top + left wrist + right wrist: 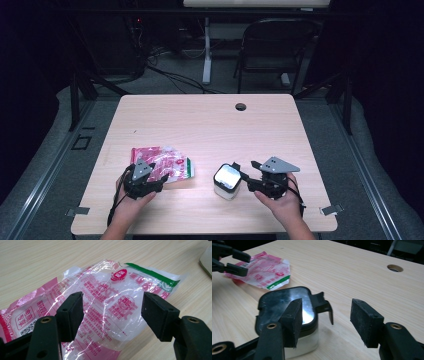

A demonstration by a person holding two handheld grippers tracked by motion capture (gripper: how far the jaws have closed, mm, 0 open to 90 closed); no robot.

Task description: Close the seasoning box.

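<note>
The light wooden table (210, 125) carries two things near the person's edge, each set in front of one hand, so that either tool can reach its own without crossing over. The crinkled clear plastic bag with pink and red print and a green strip (165, 165) lies flat at the left, and it looks empty or nearly so. The left gripper (112, 312) hangs just above it with its jaws spread wide to either side of the printed middle, apparently lined up to close on the film.

The small square white container with a glossy black latching lid (227, 181) stands upright to the right of the bag, apart from it. Its latch tab sticks out towards the right gripper (325, 320), whose jaws are also spread. One pad sits in front of the lid and the other stands off to the side, touching nothing. Judging by this, the tab is the likely target.
</note>
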